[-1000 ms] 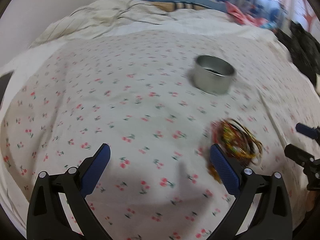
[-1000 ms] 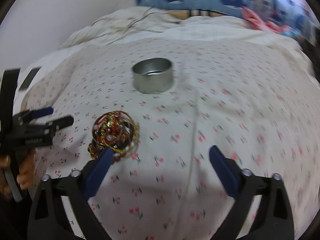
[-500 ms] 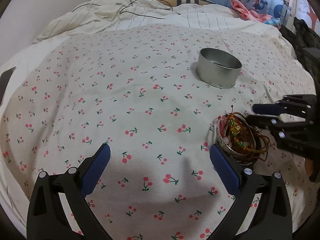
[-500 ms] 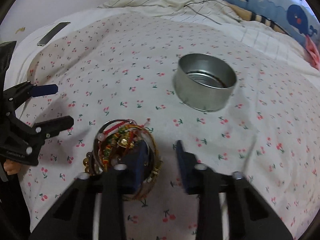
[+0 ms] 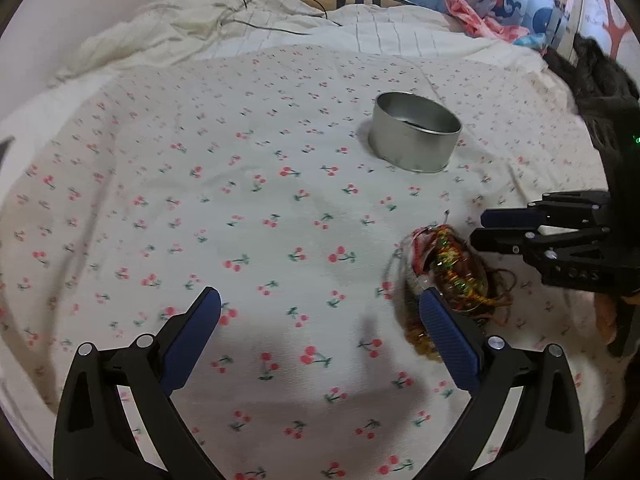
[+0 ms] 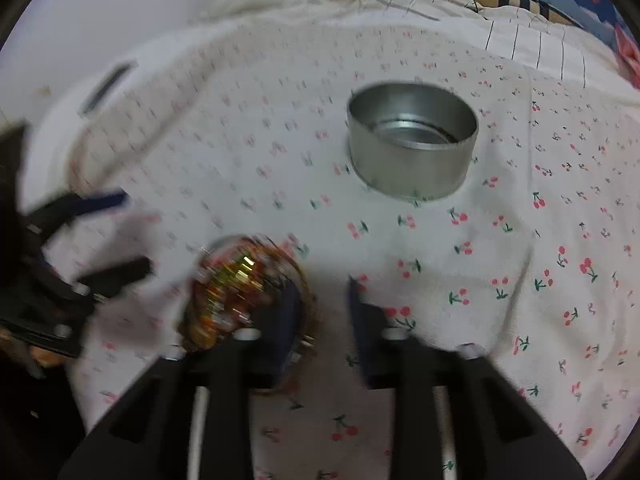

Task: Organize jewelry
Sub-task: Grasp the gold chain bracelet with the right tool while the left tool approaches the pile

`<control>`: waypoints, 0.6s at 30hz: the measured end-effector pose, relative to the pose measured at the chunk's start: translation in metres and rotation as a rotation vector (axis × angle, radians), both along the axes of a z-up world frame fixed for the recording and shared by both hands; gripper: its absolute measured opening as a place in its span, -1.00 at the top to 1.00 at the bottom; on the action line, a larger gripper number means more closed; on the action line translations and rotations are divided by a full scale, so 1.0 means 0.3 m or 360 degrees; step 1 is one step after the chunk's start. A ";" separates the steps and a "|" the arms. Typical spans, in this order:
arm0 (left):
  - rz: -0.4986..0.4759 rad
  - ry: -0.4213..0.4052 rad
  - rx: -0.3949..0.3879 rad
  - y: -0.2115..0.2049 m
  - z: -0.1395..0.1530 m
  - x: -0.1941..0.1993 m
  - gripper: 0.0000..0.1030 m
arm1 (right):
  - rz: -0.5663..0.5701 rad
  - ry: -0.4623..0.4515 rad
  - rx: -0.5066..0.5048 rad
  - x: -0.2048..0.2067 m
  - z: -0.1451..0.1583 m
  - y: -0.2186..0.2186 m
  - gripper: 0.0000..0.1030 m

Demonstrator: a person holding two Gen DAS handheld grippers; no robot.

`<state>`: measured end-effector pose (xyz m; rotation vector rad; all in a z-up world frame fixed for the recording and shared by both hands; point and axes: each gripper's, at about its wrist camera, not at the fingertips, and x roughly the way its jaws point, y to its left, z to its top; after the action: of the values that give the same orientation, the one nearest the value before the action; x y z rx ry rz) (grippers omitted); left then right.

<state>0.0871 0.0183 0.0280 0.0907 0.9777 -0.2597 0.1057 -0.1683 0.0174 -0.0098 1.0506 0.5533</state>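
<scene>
A white bedsheet with red cherry print (image 5: pixel 248 208) fills both views, wide bare cloth at left. The round silver metal tin (image 5: pixel 414 138) stands upper right. The tangled bundle of colourful beaded bracelets (image 5: pixel 448 276) lies lower right. The left gripper (image 5: pixel 320 334) gapes empty; the right gripper (image 6: pixel 320 312) is nearly closed beside the bundle, whether gripping it cannot be told.
</scene>
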 end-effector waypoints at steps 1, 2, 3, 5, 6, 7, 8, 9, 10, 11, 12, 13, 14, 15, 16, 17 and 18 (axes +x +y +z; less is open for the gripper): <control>-0.0005 0.0025 -0.0049 0.005 -0.001 0.008 -0.86 | 0.0010 -0.0008 0.0025 -0.002 0.010 -0.001 0.32; 0.0004 0.0043 -0.0091 0.011 -0.002 0.017 -0.86 | 0.0029 -0.0031 0.0006 -0.006 0.015 0.009 0.33; 0.0019 0.0049 -0.0103 0.015 -0.005 0.022 -0.86 | 0.0044 -0.0031 -0.0015 -0.005 0.011 0.024 0.34; 0.0035 0.0048 -0.0090 0.015 -0.011 0.023 -0.86 | 0.0087 -0.0011 -0.0068 -0.006 -0.013 0.045 0.62; 0.0043 0.0048 -0.0086 0.016 -0.014 0.024 -0.86 | 0.0094 0.0006 -0.0048 -0.004 -0.019 0.045 0.68; 0.0048 0.0051 -0.0086 0.016 -0.015 0.026 -0.86 | 0.0096 0.0027 -0.0011 -0.001 -0.019 0.037 0.85; 0.0052 0.0056 -0.0091 0.017 -0.017 0.028 -0.86 | 0.0106 0.0034 0.0014 -0.004 -0.015 0.038 0.92; 0.0053 0.0059 -0.0096 0.017 -0.018 0.029 -0.86 | 0.0112 0.0034 0.0030 -0.007 -0.009 0.040 0.92; 0.0053 0.0060 -0.0100 0.017 -0.019 0.031 -0.86 | 0.0119 0.0029 0.0047 -0.012 -0.002 0.042 0.95; 0.0053 0.0063 -0.0105 0.016 -0.020 0.032 -0.86 | 0.0121 0.0020 0.0061 -0.018 0.000 0.041 0.95; 0.0051 0.0069 -0.0112 0.016 -0.021 0.035 -0.86 | 0.0115 0.0008 0.0076 -0.024 0.010 0.035 0.95; 0.0039 0.0078 -0.0138 0.013 -0.021 0.039 -0.86 | 0.0106 -0.0004 0.0083 -0.027 0.019 0.031 0.95; 0.0024 0.0088 -0.0169 0.010 -0.020 0.044 -0.86 | 0.0089 -0.0018 0.0086 -0.025 0.028 0.022 0.95; 0.0000 0.0101 -0.0208 0.001 -0.017 0.054 -0.86 | 0.0072 -0.0030 0.0085 -0.022 0.032 0.014 0.95; -0.0029 0.0108 -0.0234 -0.014 -0.015 0.067 -0.86 | 0.0055 -0.0047 0.0072 -0.017 0.033 0.010 0.94; -0.0054 0.0110 -0.0243 -0.029 -0.015 0.075 -0.86 | 0.0041 -0.0048 0.0068 -0.007 0.028 0.011 0.94; -0.0078 0.0114 -0.0245 -0.044 -0.017 0.085 -0.86 | 0.0036 -0.0018 0.0093 0.003 0.019 0.008 0.94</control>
<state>0.1125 0.0050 0.0230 -0.0356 1.0239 -0.3847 0.1066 -0.1660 0.0231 0.0269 1.0240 0.6036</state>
